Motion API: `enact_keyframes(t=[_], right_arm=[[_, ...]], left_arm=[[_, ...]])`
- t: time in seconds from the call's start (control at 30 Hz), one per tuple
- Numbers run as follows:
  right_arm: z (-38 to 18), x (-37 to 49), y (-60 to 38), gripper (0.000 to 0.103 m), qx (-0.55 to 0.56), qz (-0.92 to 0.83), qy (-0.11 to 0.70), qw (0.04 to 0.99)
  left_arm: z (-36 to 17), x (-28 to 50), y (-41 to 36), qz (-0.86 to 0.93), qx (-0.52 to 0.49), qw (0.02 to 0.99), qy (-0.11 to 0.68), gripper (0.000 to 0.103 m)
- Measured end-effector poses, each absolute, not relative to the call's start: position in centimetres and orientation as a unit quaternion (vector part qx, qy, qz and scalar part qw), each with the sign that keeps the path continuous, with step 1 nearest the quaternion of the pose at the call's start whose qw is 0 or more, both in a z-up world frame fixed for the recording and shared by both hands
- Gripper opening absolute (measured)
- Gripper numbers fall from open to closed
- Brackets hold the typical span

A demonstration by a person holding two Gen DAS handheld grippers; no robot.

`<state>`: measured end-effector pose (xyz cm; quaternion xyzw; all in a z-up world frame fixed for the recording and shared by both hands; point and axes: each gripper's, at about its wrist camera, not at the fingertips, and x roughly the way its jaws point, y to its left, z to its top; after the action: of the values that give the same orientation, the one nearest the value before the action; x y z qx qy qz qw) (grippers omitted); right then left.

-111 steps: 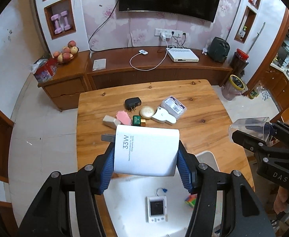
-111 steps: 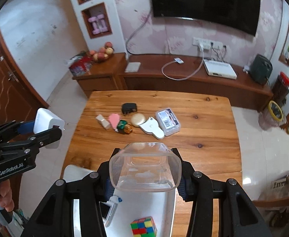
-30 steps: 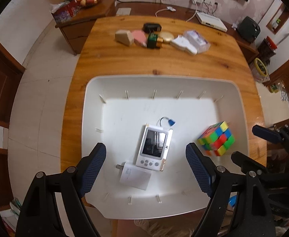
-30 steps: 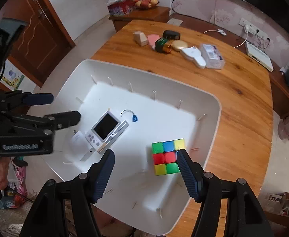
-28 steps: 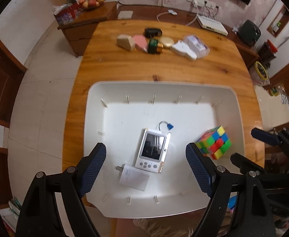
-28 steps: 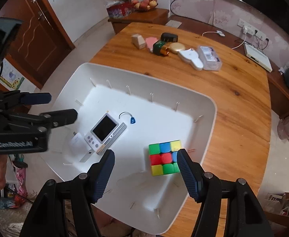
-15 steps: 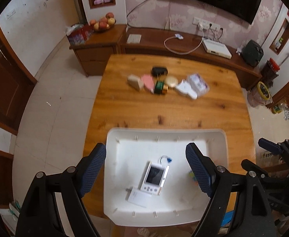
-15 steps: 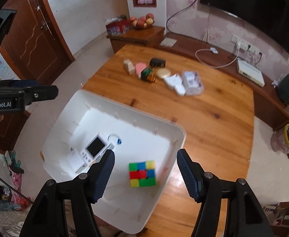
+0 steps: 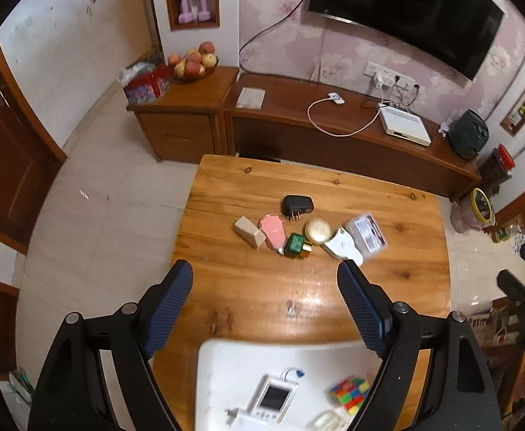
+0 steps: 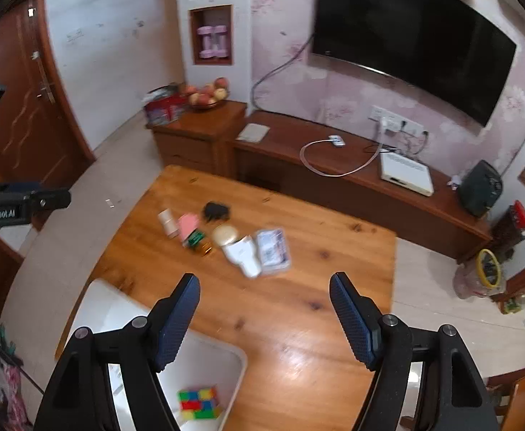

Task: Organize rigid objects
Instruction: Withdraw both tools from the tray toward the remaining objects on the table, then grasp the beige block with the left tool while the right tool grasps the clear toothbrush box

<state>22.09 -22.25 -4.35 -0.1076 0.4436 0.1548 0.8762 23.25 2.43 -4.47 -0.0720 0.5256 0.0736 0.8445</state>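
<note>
My left gripper (image 9: 266, 291) is open and empty, high above the wooden table (image 9: 298, 298). My right gripper (image 10: 264, 301) is open and empty too. A white tray (image 9: 226, 362) at the table's near edge holds a white handheld device (image 9: 271, 398), a colour cube (image 9: 348, 393), a white charger (image 9: 239, 422) and a clear item (image 9: 325, 422). The tray (image 10: 226, 362) and cube (image 10: 197, 402) also show in the right wrist view. Mid-table lie a black adapter (image 9: 297, 204), beige block (image 9: 249, 231), pink piece (image 9: 273, 231), green box (image 9: 294, 246), gold disc (image 9: 318, 230), white device (image 9: 343, 248) and clear case (image 9: 366, 233).
A long wooden TV cabinet (image 9: 334, 125) stands behind the table, with a white box (image 9: 404, 129) and a cable on it. A side cabinet (image 9: 183, 107) carries a fruit bowl (image 9: 192, 63). A TV (image 10: 409, 36) hangs on the wall. Tiled floor lies left of the table.
Both grippers have let go of the charger and the clear item, which now lie in the tray. Both have risen and tilted up from the tray toward the row of objects.
</note>
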Motion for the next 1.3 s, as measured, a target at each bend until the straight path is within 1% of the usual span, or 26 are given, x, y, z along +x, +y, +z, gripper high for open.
enact_keyframes(t=[0.2,0.37,0.57,0.73,0.9,1.07,1.2,1.27,1.3], right_arm=[[-6.9,28.1,-21.4,0.075,-0.111,0.135,0.458,0.872],[-12.4,32.9,-20.1,0.075,-0.114,0.135,0.495,0.851],[-19.0,36.5,-18.5,0.075,-0.121,0.145,0.536,0.823],[-24.0,38.7,-17.7,0.075,-0.115,0.139,0.576,0.797],[-27.6,40.0,-17.3,0.075,-0.109,0.141,0.606,0.775],[-29.5,40.1,-17.0,0.075,-0.118,0.147,0.618,0.763],[-30.5,40.1,-16.9,0.075,-0.124,0.149,0.622,0.758],[-30.9,40.0,-16.9,0.075,-0.134,0.147,0.623,0.757],[-31.1,40.0,-16.9,0.075,-0.14,0.145,0.622,0.757]], left_arm=[[-10.4,28.8,4.2,0.094,-0.103,0.817,0.559,0.085],[-15.8,31.9,5.8,0.126,-0.135,0.791,0.583,0.084],[-22.0,34.7,7.8,0.169,-0.178,0.758,0.604,0.084],[-25.6,35.6,8.3,0.191,-0.211,0.733,0.618,0.084],[-27.7,35.2,8.5,0.204,-0.232,0.715,0.627,0.084],[-28.9,34.4,8.9,0.213,-0.251,0.703,0.631,0.084],[-28.9,33.8,9.4,0.212,-0.264,0.706,0.623,0.083],[-28.7,33.6,9.5,0.207,-0.259,0.707,0.624,0.081],[-28.6,33.5,9.6,0.204,-0.259,0.708,0.625,0.078]])
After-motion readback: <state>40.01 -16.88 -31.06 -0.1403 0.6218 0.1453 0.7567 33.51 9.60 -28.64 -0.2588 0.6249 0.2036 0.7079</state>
